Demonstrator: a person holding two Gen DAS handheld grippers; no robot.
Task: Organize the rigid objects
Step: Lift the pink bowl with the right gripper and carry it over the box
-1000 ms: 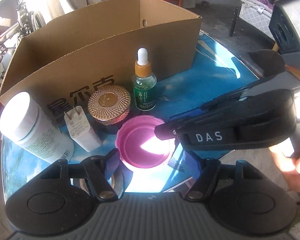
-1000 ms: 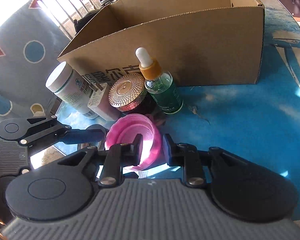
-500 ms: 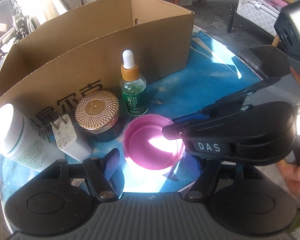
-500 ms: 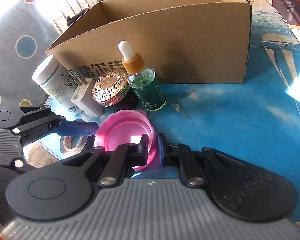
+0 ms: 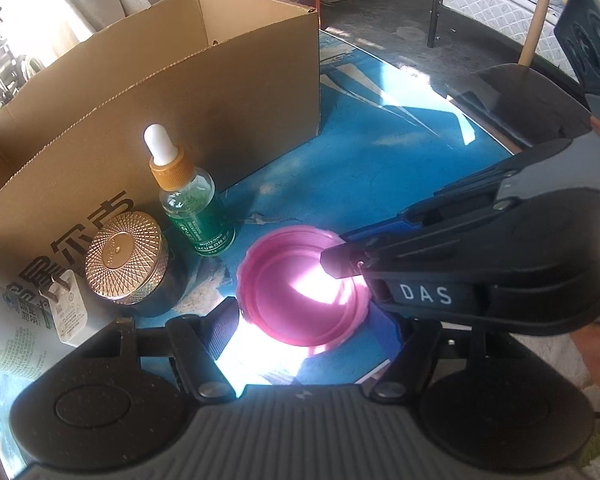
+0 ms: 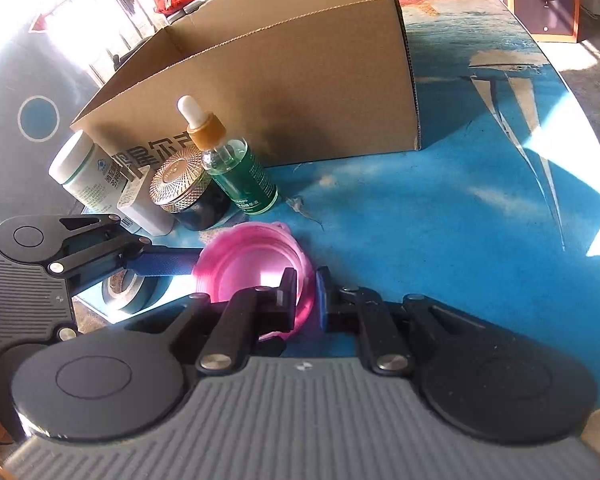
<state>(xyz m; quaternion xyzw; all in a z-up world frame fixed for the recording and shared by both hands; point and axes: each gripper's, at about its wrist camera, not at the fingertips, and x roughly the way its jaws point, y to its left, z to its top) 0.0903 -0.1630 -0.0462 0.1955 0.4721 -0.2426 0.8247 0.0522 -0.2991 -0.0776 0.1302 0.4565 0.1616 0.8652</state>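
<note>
Pink bowl (image 6: 256,272): on the blue tabletop (image 6: 440,232), open side up, round, its wall between the right fingers.
Right gripper (image 6: 306,292): fingers clenched on the bowl's near wall.
Left gripper (image 5: 312,320): fingers spread wide, bowl between them, untouched.
Beyond the fingers: dropper bottle (image 5: 192,208) upright; gold-lidded jar (image 5: 126,258); charger plug (image 5: 66,306); white bottle (image 6: 88,176); cardboard box (image 5: 172,92) behind.
</note>
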